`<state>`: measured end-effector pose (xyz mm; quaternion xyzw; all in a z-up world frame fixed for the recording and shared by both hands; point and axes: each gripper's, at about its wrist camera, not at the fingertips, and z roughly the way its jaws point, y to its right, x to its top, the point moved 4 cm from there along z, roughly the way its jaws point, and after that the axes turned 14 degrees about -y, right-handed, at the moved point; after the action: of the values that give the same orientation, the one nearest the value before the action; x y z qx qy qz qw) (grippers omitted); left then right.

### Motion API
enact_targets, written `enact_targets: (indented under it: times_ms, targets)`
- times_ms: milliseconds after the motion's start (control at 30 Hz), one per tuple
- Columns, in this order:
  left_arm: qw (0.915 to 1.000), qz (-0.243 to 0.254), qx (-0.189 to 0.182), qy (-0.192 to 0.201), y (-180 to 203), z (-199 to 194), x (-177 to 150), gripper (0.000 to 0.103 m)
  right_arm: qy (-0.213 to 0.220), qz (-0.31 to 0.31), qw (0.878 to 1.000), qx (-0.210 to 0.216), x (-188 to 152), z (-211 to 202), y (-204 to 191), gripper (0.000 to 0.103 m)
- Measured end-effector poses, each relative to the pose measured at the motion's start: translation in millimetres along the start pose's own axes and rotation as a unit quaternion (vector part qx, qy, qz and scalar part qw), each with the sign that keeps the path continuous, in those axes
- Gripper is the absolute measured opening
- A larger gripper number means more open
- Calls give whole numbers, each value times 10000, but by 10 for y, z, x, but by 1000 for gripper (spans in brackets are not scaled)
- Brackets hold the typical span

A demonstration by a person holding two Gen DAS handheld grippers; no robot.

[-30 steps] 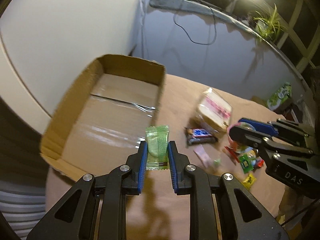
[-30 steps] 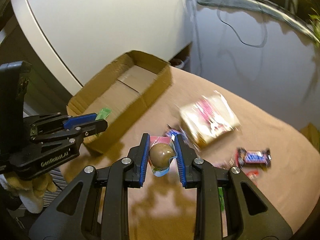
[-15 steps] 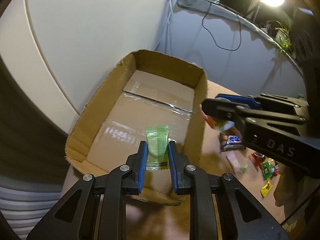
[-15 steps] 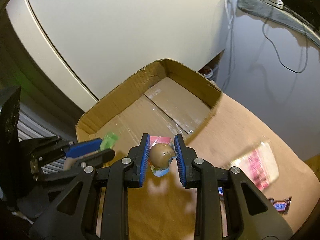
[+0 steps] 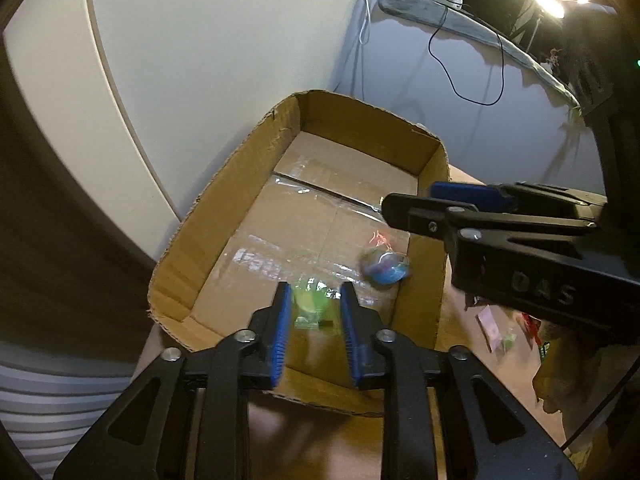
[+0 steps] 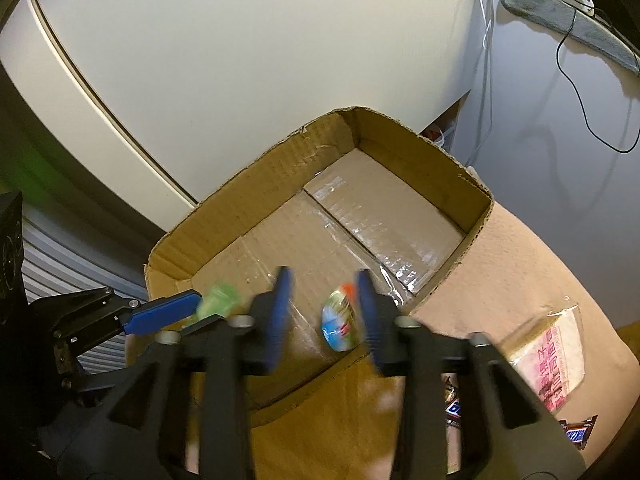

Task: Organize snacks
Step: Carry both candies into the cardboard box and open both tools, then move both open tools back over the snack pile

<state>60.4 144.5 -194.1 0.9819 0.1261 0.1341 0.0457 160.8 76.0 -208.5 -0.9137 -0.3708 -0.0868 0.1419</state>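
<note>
An open cardboard box (image 5: 224, 176) sits at the table's end, seen in both views (image 6: 256, 168). Over its near end my left gripper (image 5: 316, 304) is opening; a green packet (image 5: 310, 306) shows blurred between the pads, loose from both. My right gripper (image 6: 324, 300) is opening too, with a round foil-wrapped snack (image 6: 338, 320) blurred between its jaws, free of the left pad. In the left wrist view that snack (image 5: 386, 266) hangs over the box floor below the right gripper (image 5: 412, 200). The right wrist view shows the left gripper (image 6: 192, 304) and green packet (image 6: 218, 300) at left.
A wrapped sandwich pack (image 6: 548, 356) and dark candy bars (image 6: 576, 434) lie on the brown tablecloth (image 6: 520, 272) right of the box. Small wrapped sweets (image 5: 504, 340) lie under the right gripper. A white wall and a grey counter with cables stand behind.
Both grippers moved over the box, then their jaws spread. The green packet and the round snack, gripped before, are now blurred and loose over the box floor.
</note>
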Motion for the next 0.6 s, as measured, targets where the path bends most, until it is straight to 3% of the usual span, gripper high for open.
enact_targets:
  times_ms: [33,200,333,600]
  targets:
    - [10000,-12,-2,8,-6,-3,-3,34,50,5,10000,-8,-5,-17,5,59]
    - [10000,-23,-16,33,-8,-28,-7,35,116,37,9999,-42,-40,-68,35,59]
    - [10000,-19,-70,59,19,-56,2,37,151,125,9998,-92,-111,-115,103,67]
    - [9995,149,-256,77,214,-111,-6,37,304,517,9981,-155,-373,-365,385,67]
